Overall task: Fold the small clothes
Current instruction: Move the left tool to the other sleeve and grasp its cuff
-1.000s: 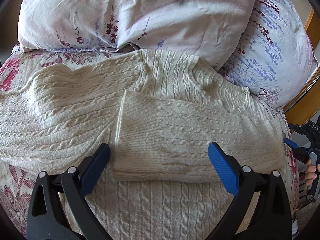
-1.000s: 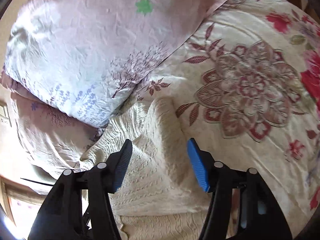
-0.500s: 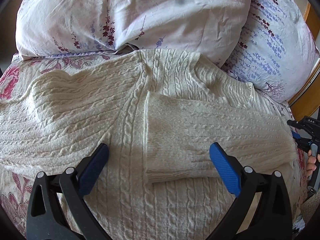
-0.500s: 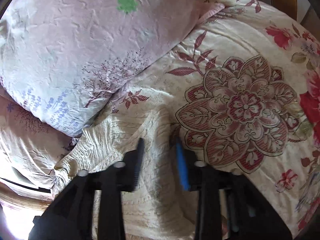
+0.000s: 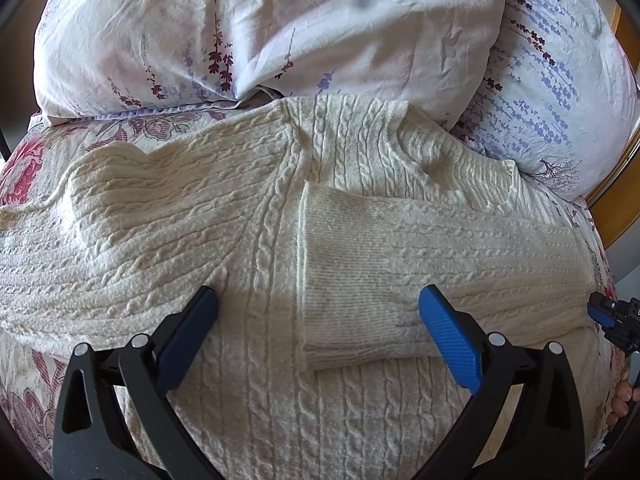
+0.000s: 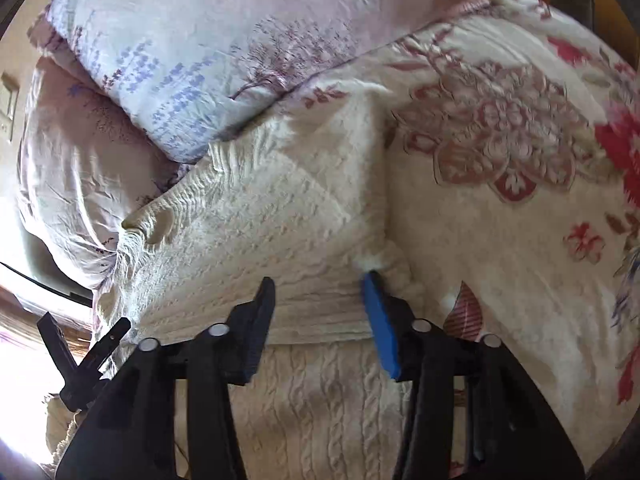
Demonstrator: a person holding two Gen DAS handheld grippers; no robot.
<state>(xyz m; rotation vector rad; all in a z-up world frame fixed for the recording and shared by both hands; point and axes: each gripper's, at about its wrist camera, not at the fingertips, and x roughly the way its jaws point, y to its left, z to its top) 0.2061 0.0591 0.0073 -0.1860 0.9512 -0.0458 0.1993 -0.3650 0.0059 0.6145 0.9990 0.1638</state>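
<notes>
Sweater [image 5: 248,240]: cream cable knit, spread flat on the bed [image 6: 500,240], its neck toward the pillows [image 5: 260,32] at the far side. One sleeve [image 5: 420,264] is already folded across the chest; its cuff end lies near the centre line. The other sleeve [image 5: 120,216] is stretched out to the left in the left view, not yet folded.

Nearest, left tongs [image 5: 318,312]: jaws wide apart, nothing between the pads, hanging above the body of the sweater just short of the folded cuff. No contact with the knit can be confirmed.

Right tongs [image 6: 320,300]: seen in the right view at the sweater's side edge, where the folded sleeve turns over at the shoulder. Jaws are closing. Knit lies between them, and the blue pad [image 6: 380,320] sits against a small bunched ridge at the edge; the frame is blurred, so a firm pinch is not shown. The same tongs show at the far right edge of the left view, with part of a hand [image 5: 620,400].

Handling, as a judgement: the knit is thick, soft and limp, fairly light, with no stiffness to hold a shape when lifted. It will sag and stretch if taken by one point. The ribbed cuff, hem and shoulder seams are the firmer places to grip. The surface is not slippery; layers cling and may drag along together.

Beyond the neck, two floral pillows press against the sweater's top edge, leaving little room there.
</notes>
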